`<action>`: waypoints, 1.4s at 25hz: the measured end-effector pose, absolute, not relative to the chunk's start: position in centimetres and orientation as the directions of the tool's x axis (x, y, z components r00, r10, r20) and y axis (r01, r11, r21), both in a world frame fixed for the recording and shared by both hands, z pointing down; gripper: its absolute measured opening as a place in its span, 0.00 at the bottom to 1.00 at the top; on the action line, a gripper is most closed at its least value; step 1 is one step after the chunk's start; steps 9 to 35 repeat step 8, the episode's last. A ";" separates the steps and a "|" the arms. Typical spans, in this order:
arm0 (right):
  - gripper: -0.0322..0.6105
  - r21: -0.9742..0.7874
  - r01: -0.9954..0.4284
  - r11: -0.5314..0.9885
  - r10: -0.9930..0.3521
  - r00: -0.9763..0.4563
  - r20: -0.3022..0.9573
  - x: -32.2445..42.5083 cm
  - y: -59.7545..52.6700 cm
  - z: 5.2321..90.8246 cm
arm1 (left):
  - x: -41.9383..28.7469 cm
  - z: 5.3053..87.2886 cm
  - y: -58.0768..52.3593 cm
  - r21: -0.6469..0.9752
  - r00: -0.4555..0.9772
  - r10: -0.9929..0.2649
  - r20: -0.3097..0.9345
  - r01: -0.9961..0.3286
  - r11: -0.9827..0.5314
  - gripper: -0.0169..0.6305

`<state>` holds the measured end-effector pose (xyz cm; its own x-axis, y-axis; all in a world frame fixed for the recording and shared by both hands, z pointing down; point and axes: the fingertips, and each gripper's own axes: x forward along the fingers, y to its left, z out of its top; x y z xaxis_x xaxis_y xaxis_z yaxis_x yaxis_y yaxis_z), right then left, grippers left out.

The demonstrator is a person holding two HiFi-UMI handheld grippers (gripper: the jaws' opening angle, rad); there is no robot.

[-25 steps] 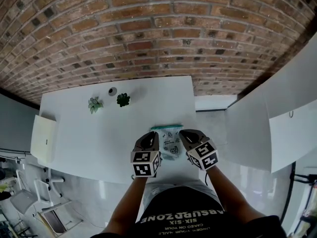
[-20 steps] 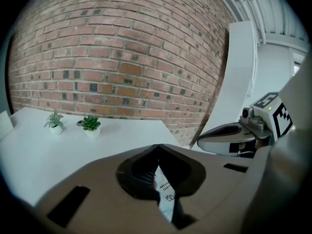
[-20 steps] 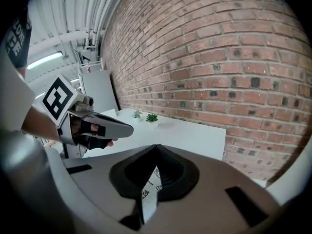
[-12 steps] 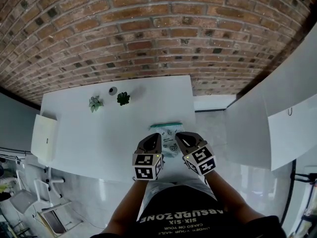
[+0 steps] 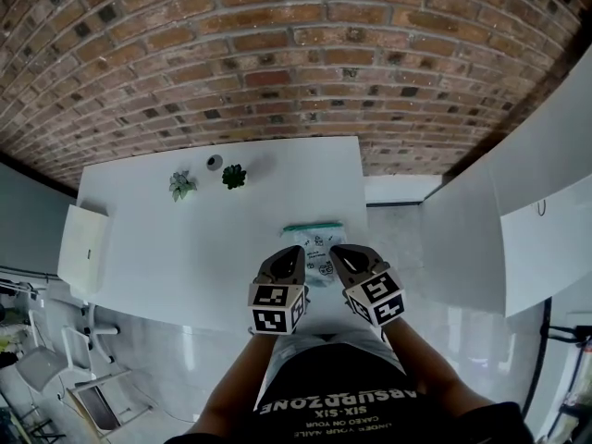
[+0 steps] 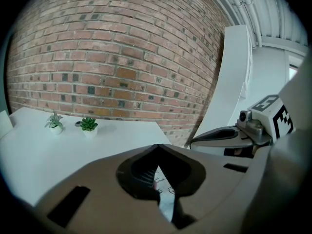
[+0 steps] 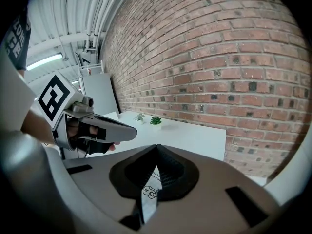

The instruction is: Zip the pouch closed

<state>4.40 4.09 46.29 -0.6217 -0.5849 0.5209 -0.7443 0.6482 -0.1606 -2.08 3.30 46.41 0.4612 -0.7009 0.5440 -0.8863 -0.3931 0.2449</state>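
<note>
At the near edge of the white table, the pouch sat just ahead of me, its teal zip strip along the far side, away from my hands. My left gripper was closed, and a thin band of the printed film showed between its jaws. My right gripper was closed the same way, with the film edge-on in its grip. As far as I could judge, both held the pouch by its near edge, side by side and almost touching.

That grip worried me. Both pinches sat at the end opposite the zip, so nothing steadied the strip itself. Slack film like that could sag or fold over, and the zip track could twist out of line. With both grippers occupied, I also had nothing free to run along the closure. Letting go with one would leave the pouch hanging from a single corner, likely to swing or pull out of the pads.

The film looked smooth and thin, so a slip was possible even with the jaws fully together. The pouch lay close to the table's near edge, and a drop there might send it to the floor rather than back onto the top. I could not make out a slider on the strip, so I could not tell which end to start from. The two small potted plants stood well away and posed no risk.
</note>
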 end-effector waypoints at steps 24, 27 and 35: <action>0.05 -0.157 -0.744 0.650 -0.578 -0.618 0.533 3.9 4.7 45.8 | -2.7 46.0 4.1 0.245 0.466 -0.686 0.559 -0.883 -0.400 0.04; 0.05 -0.157 -0.744 0.650 -0.578 -0.618 0.533 3.9 4.7 45.8 | -2.7 46.0 4.1 0.245 0.466 -0.686 0.559 -0.883 -0.400 0.04; 0.05 -0.157 -0.744 0.650 -0.578 -0.618 0.533 3.9 4.7 45.8 | -2.7 46.0 4.1 0.245 0.466 -0.686 0.559 -0.883 -0.400 0.04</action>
